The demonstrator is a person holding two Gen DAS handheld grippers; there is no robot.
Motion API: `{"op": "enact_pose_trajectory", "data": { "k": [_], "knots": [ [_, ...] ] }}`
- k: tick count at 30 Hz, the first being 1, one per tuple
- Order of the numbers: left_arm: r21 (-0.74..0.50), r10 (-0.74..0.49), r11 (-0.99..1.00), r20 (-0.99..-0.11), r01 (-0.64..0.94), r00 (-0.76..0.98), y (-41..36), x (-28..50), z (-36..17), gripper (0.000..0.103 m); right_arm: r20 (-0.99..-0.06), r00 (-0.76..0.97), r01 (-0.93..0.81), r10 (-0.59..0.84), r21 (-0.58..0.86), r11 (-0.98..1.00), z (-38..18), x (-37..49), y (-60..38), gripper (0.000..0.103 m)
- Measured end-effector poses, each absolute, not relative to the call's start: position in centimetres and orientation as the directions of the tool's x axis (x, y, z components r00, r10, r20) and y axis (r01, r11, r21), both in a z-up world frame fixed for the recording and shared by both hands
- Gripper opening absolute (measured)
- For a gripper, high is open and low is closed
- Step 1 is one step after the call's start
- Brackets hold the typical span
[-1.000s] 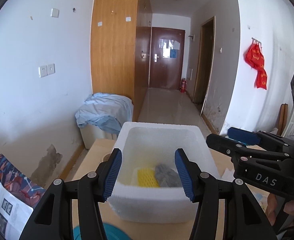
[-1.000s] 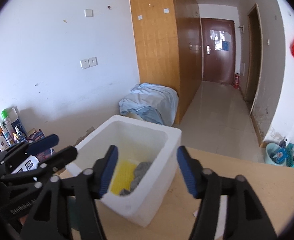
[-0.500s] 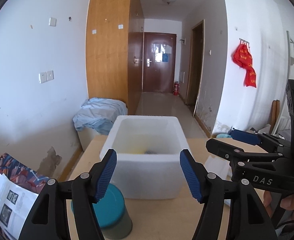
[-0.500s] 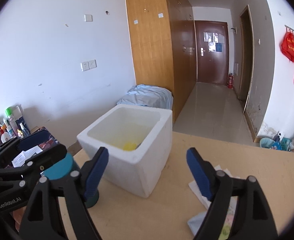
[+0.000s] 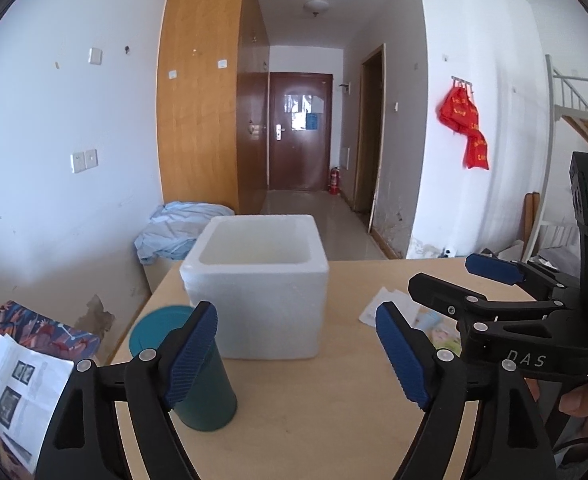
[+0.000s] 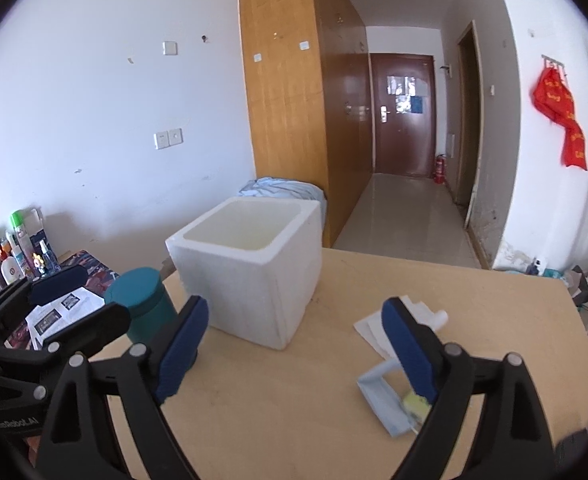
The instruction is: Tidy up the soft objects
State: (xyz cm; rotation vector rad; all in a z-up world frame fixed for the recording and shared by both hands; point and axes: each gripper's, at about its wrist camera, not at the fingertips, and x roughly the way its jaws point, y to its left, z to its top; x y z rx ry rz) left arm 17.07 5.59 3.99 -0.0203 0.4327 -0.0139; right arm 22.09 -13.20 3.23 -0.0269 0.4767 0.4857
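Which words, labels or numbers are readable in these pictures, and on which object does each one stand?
"DAS": on the black body of the right tool, seen in the left wrist view.
Pale lettering on the left tool, low in the right wrist view: too blurred to read.
Red hangings: yellow marks, unreadable.
Leaflet, door notices, bottles, packets: print too small.

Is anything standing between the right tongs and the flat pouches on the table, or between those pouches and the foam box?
Nothing visible. The right tongs, open and empty, face the pouches directly, and bare table runs from them to the foam box. The teal can stands off to the box's left.
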Motion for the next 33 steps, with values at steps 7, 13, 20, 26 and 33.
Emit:
{"op": "enact_pose_trajectory", "data": {
  "k": [7, 13, 20, 26, 33],
  "knots": [
    [-0.012, -0.042, 0.999, -0.417, 0.041, 0.908, 4.0, 14.1, 3.0, 0.087, -0.425, 0.808, -0.417, 0.408, 0.078, 0.906, 2.6, 18.2, -15.3, 0.091],
    [-0.014, -0.077, 0.997, -0.403, 0.078, 0.912, 2.1, 11.0, 2.3, 0.089, -0.407, 0.831, -0.380, 0.380, 0.083, 0.921, 2.3, 14.4, -17.6, 0.091],
    [0.016, -0.102, 0.993, -0.381, 0.116, 0.919, -0.5, 7.6, 1.6, 0.093, -0.366, 0.867, -0.336, 0.338, 0.070, 0.939, 1.7, 10.7, -19.5, 0.092],
    [0.019, -0.127, 0.989, -0.370, 0.144, 0.920, -1.8, 6.3, 1.3, 0.095, -0.371, 0.879, -0.292, 0.300, 0.079, 0.953, 0.9, 10.0, -21.5, 0.092],
    [0.014, -0.160, 0.984, -0.379, 0.179, 0.912, -3.4, 7.1, 0.9, 0.096, -0.380, 0.888, -0.249, 0.259, 0.076, 0.966, 0.3, 10.7, -23.5, 0.092]
  ]
}}
